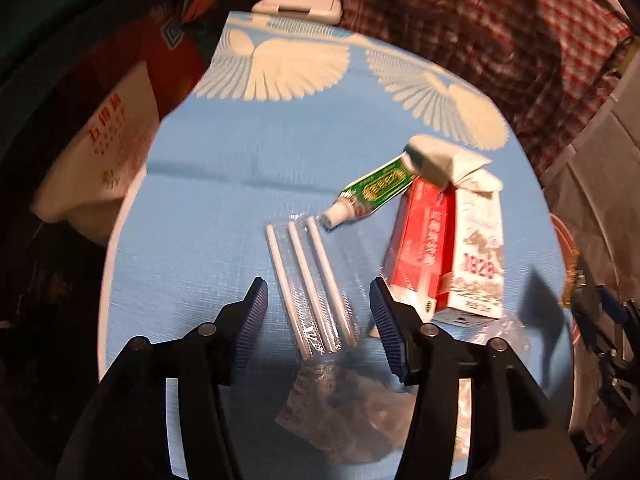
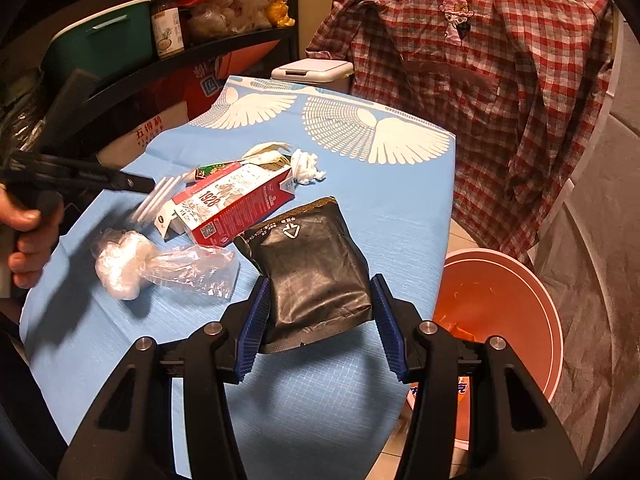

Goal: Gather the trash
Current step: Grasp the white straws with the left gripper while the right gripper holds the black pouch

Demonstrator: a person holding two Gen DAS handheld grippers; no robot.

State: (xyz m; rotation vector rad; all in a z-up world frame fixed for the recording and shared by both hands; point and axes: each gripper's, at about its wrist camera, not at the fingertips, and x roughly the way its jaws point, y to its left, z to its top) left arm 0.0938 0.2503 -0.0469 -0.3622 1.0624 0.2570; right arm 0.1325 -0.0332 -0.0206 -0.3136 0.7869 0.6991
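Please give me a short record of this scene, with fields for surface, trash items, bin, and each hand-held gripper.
surface: blue tablecloth
trash: milk carton, black pouch, plastic bag, straws, tube, tissue
bin: orange bucket, beside the table
left hand-held gripper: open, over straws
right hand-held gripper: open, around black pouch

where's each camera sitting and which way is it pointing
Left wrist: on the left gripper, looking down along open fingers at wrapped straws on the blue table.
Right wrist: on the right gripper, its open fingers either side of a black pouch, orange bin beyond the table edge; the person's left hand shows.
Shared: milk carton, table.
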